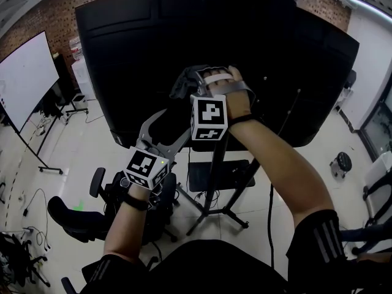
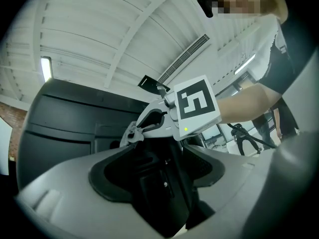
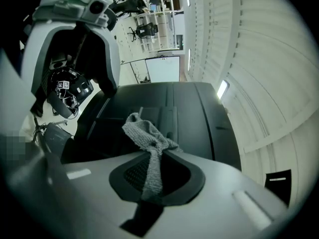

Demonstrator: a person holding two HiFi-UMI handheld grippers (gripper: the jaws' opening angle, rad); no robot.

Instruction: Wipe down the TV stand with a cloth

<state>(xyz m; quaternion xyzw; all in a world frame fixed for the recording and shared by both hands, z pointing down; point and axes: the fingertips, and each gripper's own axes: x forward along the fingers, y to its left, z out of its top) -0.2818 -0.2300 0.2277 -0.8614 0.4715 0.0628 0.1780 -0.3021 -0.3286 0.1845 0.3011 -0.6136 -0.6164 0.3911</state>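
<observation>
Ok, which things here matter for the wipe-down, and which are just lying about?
For the job: grey cloth, pinched in the jaws of the right gripper; TV stand.
Just lying about: whiteboard; office chair.

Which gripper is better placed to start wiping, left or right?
Right. The right gripper holds the cloth in its jaws near the back of the TV; the left gripper has none.

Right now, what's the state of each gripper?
Left gripper: open.
Right gripper: closed on the grey cloth.
</observation>
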